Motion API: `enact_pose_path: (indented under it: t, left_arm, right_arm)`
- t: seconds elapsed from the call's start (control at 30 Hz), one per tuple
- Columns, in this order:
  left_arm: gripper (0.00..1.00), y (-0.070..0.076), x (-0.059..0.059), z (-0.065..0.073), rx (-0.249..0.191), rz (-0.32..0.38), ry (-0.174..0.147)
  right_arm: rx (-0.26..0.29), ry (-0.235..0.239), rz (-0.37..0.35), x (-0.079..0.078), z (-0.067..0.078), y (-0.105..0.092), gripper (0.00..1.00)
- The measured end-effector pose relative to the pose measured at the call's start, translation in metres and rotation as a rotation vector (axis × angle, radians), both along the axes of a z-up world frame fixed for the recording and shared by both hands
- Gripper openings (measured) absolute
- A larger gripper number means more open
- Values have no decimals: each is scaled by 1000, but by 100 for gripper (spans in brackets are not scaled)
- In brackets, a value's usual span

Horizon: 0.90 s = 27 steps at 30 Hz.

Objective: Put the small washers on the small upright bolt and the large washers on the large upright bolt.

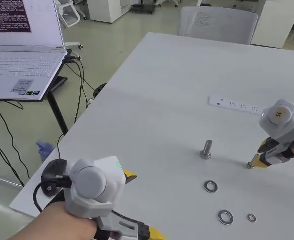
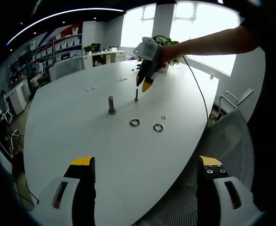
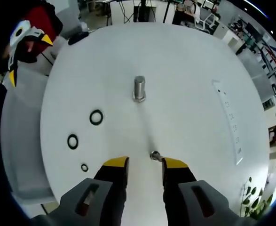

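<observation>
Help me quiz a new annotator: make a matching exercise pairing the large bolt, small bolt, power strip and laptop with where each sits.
1 large bolt
2 small bolt
3 power strip
4 laptop

A off the table, to its left in the head view
B at the right hand-held gripper tips
C lying flat beyond both bolts
D standing alone, just beyond a large washer

Pairs: 1-D, 2-B, 3-C, 4-A

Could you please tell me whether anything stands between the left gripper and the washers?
Nothing visible does: only bare table lies between the open left gripper and the three washers.
</observation>
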State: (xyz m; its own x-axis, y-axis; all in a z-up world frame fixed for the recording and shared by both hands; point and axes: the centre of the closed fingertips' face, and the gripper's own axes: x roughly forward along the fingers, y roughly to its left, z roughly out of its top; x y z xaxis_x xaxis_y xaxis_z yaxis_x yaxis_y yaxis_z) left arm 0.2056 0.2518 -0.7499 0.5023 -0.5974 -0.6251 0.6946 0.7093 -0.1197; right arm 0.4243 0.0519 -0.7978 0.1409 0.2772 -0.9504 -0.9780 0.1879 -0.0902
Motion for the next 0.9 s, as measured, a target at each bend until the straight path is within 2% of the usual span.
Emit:
enact_pose_path:
  t: [0.27,0.57,0.9]
  left_arm:
    - [89,-2,-5,1,4,-5,-7]
    - [89,-6,-4,5,2,-10,-22]
    - [89,-9,-10,3,3,-18,-19]
  right_arm:
    - [16,4,17,-26,5,2,31]
    - [11,24,46,-63,-3,-4,32]
    - [30,47,54,-92,-12,-7,34]
